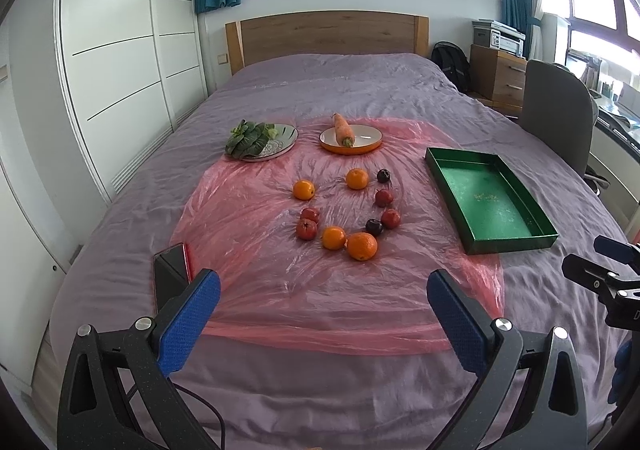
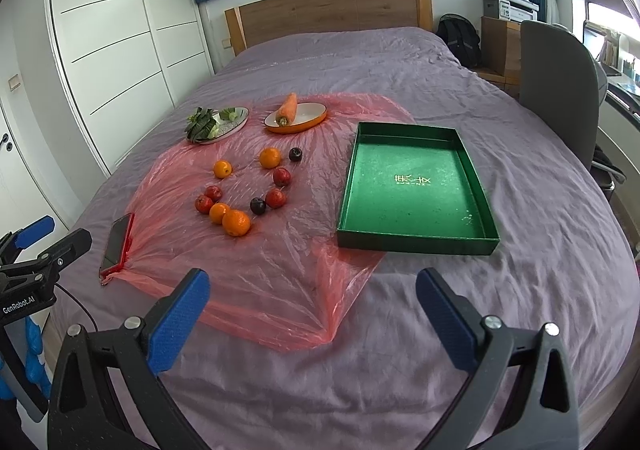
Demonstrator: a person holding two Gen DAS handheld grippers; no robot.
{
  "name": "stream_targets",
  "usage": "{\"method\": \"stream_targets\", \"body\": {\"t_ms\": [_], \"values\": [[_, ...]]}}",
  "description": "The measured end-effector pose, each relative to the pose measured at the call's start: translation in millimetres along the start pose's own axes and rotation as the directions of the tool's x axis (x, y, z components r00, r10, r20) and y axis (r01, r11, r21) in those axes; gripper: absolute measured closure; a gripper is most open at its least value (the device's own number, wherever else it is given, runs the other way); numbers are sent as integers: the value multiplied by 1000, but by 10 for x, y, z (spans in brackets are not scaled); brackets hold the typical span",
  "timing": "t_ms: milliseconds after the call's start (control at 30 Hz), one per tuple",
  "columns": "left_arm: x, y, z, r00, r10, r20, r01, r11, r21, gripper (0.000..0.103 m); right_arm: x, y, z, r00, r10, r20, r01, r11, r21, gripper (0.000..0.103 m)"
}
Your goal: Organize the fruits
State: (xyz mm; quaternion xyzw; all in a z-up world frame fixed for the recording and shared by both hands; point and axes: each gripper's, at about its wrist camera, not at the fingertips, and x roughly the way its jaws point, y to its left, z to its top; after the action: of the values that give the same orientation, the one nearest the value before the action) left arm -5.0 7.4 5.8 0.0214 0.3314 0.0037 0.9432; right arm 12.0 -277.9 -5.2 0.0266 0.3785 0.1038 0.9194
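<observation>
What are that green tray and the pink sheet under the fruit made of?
The green tray looks like cardboard with a faintly sparkly foil-like finish: thin straight walls, sharp folded corners, gold printed characters inside. It may be a gift-box lid. The pink sheet looks like thin plastic film: see-through, glossy, finely crinkled over the purple bedspread.

Blue textured pads cover the black fingers (image 1: pixel 192 324). Ahead of them, a lilac bedspread (image 2: pixel 520 290) carries a translucent pink plastic sheet (image 2: pixel 256 282), four oranges (image 2: pixel 236 223), red and dark purple fruits (image 2: pixel 275 197), and a glittery green box (image 2: pixel 416 242) with gold lettering.
</observation>
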Motion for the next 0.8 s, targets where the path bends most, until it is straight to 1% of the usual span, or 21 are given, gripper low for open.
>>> {"method": "stream_targets", "body": {"t_ms": [267,467,800], "values": [[7,7,-4,1000,-2,-6,2,1000,8,1,-5,-11,-10,1000,1,-1,-1,1000,-2,0],[22,11,0,1000,10,-7,-10,1000,4,1,-40,20,-33,1000,-2,-11,2,1000,-3,0],[70,4,-41,1000,17,-12,-17,1000,-2,1,21,23,-29,1000,-5,-22,4,1000,-2,0]]}}
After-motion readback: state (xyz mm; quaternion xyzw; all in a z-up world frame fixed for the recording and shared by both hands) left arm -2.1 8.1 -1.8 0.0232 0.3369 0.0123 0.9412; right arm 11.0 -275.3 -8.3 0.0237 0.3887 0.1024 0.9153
